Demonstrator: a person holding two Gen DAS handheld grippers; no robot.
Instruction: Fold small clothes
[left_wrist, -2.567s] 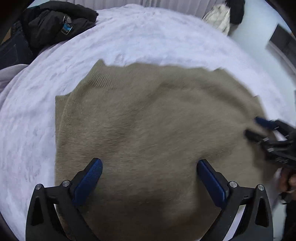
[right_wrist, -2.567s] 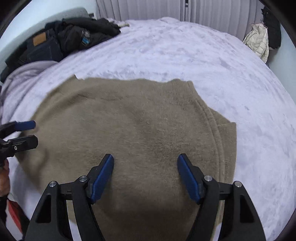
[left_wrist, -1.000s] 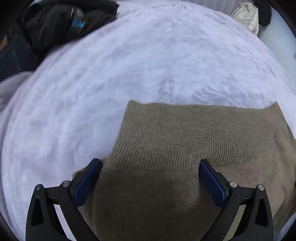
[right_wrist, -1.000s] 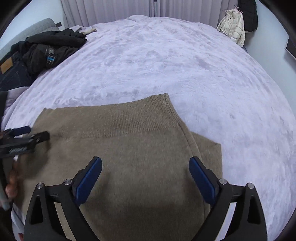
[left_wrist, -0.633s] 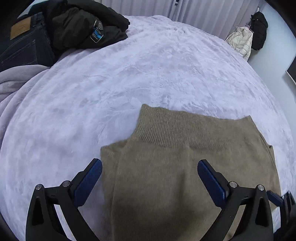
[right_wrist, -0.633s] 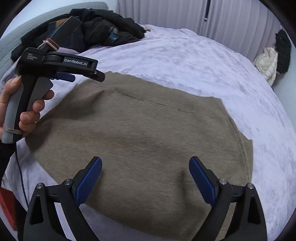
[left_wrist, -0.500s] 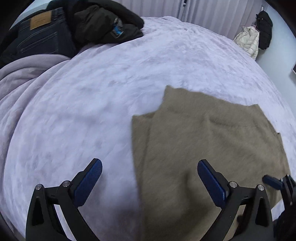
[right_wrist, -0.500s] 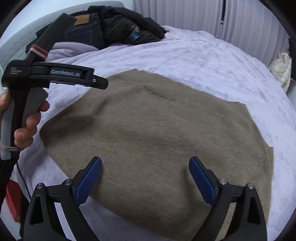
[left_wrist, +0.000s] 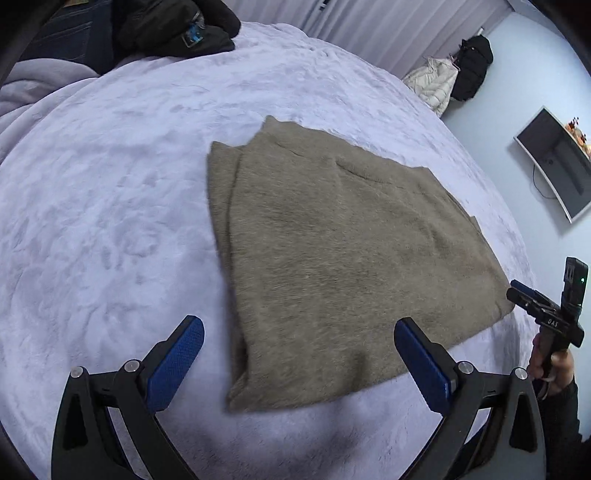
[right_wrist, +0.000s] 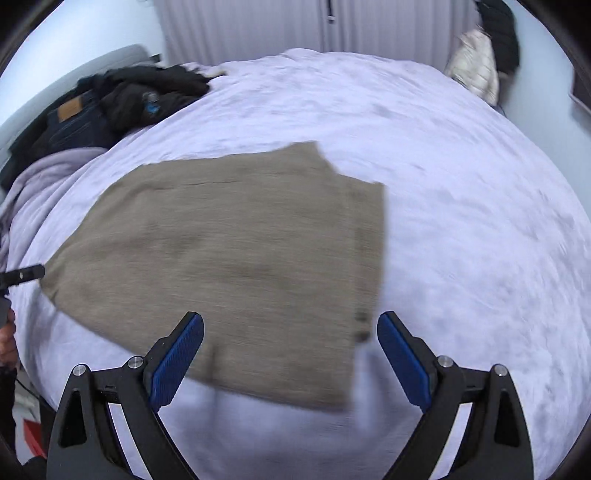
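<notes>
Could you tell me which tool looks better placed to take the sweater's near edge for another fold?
Probably the left tool: open, with the sweater edge between its fingers. The right tool, also open, straddles only a corner.

Our left gripper (left_wrist: 299, 354) and right gripper (right_wrist: 290, 349): black frames, silver screws, blue textured pads (left_wrist: 173, 363).

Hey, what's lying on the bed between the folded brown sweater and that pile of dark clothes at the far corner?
Nothing: in both wrist views only bare lavender bedspread lies between the sweater and the dark clothes.
</notes>
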